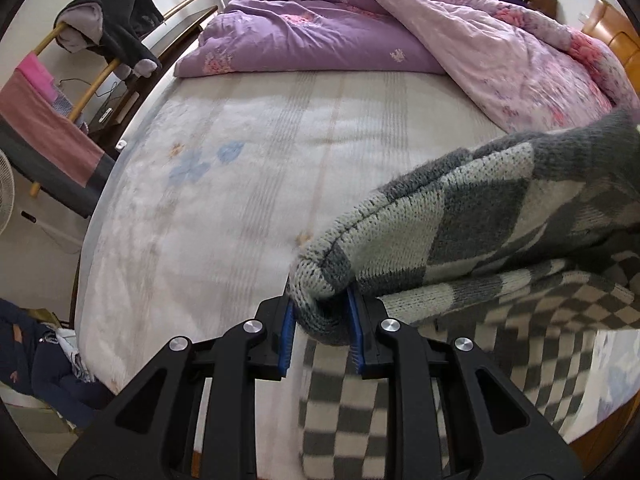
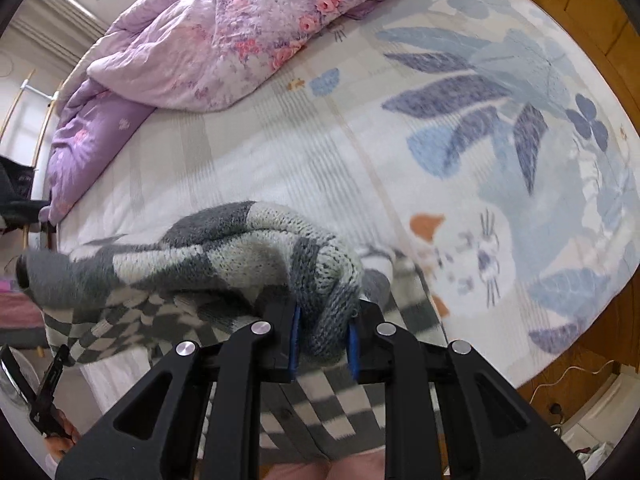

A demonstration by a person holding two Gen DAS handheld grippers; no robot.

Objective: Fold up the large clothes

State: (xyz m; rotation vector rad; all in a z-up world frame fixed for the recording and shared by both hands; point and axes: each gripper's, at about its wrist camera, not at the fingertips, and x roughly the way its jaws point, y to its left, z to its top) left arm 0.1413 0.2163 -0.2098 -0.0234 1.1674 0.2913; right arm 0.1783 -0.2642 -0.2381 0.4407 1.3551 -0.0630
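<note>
A grey and white checkered knit sweater (image 1: 472,224) is held up above the bed between both grippers. My left gripper (image 1: 322,312) is shut on one bunched corner of it, and the cloth stretches off to the right and hangs down below. In the right wrist view my right gripper (image 2: 322,332) is shut on the other bunched corner of the sweater (image 2: 224,248), which stretches to the left. The lower part of the sweater hangs under both grippers.
The bed (image 1: 224,184) has a white sheet with blue flower prints (image 2: 480,128). A purple and pink quilt (image 1: 360,28) is heaped at the far side. A rack with hanging clothes (image 1: 116,28) stands left. The wooden bed frame (image 2: 592,12) runs along the right.
</note>
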